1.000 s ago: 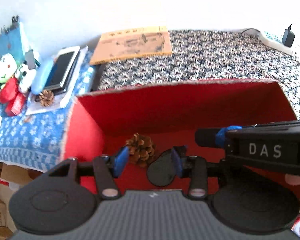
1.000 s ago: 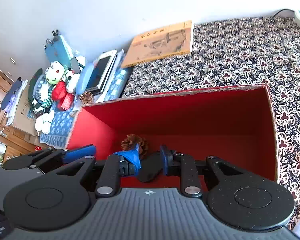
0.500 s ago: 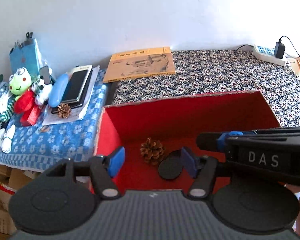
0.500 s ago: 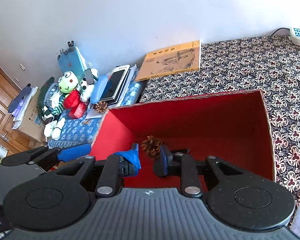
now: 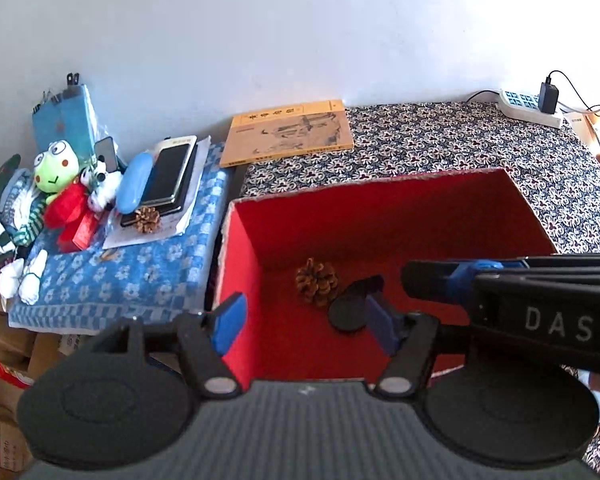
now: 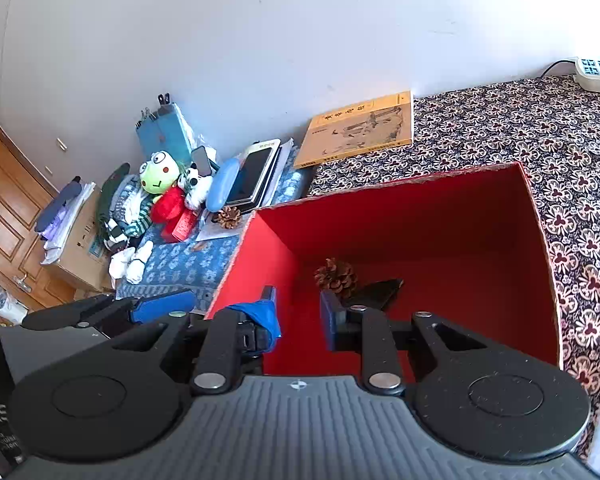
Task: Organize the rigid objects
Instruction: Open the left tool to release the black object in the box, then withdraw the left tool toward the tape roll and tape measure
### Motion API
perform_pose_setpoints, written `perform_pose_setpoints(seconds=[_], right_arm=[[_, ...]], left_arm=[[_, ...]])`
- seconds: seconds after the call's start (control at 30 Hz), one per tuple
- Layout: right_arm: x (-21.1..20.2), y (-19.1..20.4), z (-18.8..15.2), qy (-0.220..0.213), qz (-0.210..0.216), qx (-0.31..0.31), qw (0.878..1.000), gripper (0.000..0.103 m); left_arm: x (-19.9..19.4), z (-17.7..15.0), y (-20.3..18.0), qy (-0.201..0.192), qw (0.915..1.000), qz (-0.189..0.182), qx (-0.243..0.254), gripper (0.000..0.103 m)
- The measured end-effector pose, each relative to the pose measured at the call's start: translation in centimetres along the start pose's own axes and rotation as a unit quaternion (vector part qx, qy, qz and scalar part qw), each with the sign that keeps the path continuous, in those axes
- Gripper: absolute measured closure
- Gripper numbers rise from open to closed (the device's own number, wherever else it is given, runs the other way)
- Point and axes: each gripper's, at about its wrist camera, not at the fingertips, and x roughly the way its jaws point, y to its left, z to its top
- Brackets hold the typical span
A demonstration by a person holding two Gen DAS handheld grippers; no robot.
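Pinecone and black disc are being kept on the floor of the red box, touching each other near its left wall. Left tongs are being held apart and empty above them; right tongs, gapped narrowly, are gripping nothing over the box.

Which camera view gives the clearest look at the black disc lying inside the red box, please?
The left wrist view: the black disc shows its round outline on the red box floor beside the pine cone. In the right wrist view only a dark sliver shows behind the right tool.
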Motion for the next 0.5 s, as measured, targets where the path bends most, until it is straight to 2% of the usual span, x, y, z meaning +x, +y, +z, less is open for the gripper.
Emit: perform_pose_setpoints(seconds=[0.5], right_arm=[[-1.4,1.2,-3.3,-0.008,0.008,0.020,1.000,0.096]], left_arm=[[-2.2,-2.6,0.2,0.001,0.9999,-0.005,0.014,0.033]])
